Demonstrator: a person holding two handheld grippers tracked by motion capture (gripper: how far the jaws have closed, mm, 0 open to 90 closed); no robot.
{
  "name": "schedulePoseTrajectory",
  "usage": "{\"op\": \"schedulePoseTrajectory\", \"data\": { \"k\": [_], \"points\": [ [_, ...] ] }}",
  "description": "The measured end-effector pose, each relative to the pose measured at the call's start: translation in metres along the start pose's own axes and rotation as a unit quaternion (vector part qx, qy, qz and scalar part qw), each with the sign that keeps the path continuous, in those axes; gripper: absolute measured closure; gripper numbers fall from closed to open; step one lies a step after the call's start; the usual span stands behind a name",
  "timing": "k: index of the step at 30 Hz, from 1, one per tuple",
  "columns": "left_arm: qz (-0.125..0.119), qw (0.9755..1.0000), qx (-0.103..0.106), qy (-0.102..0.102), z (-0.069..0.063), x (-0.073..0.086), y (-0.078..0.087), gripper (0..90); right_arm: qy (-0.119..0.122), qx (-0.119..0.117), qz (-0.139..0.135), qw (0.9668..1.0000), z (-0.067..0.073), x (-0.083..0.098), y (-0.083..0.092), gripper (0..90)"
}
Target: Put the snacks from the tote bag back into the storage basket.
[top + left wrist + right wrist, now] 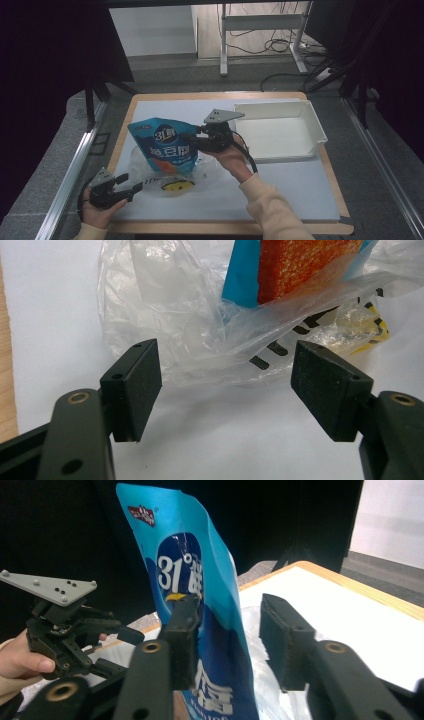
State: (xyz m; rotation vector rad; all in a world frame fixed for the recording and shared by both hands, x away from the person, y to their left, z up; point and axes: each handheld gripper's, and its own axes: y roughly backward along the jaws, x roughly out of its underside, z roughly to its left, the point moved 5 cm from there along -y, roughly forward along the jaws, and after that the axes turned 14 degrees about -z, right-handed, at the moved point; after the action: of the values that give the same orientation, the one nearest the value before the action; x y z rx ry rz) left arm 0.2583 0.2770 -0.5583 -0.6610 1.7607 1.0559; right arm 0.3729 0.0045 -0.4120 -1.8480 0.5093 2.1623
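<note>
Clear plastic bag [150, 172] lies crumpled on the table [300, 190]; its contents are hard to make out. White tray [280, 131] holds nothing. Right gripper [227, 635] straddles the upright blue pouch [165, 147], one pad touching, grip unconfirmed. Left gripper [227, 385] stands wide, just before the bag.

Tray: white tray [311, 118], set at the table's far right corner.
Mat: white mat [300, 190], laid across the wooden table [330, 175].
</note>
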Motion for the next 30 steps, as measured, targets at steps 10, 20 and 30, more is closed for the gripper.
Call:
{"op": "schedulePoseTrajectory", "data": {
  "k": [10, 20, 30],
  "points": [
    [0.002, 1.0, -0.001, -0.001, 0.0, 0.001, 0.0, 28.0, 0.008, -0.011, 0.003, 0.9999, 0.001, -0.001, -0.01, 77.6],
    [0.004, 1.0, 0.0, -0.001, -0.001, 0.001, -0.001, 27.8, 0.01, -0.035, 0.0, 0.9993, -0.002, -0.001, -0.011, 84.2],
    [0.005, 1.0, 0.001, 0.002, -0.001, 0.001, -0.001, 27.7, -0.012, -0.049, -0.012, 0.9987, -0.004, -0.001, -0.012, 86.6]
  ]
}}
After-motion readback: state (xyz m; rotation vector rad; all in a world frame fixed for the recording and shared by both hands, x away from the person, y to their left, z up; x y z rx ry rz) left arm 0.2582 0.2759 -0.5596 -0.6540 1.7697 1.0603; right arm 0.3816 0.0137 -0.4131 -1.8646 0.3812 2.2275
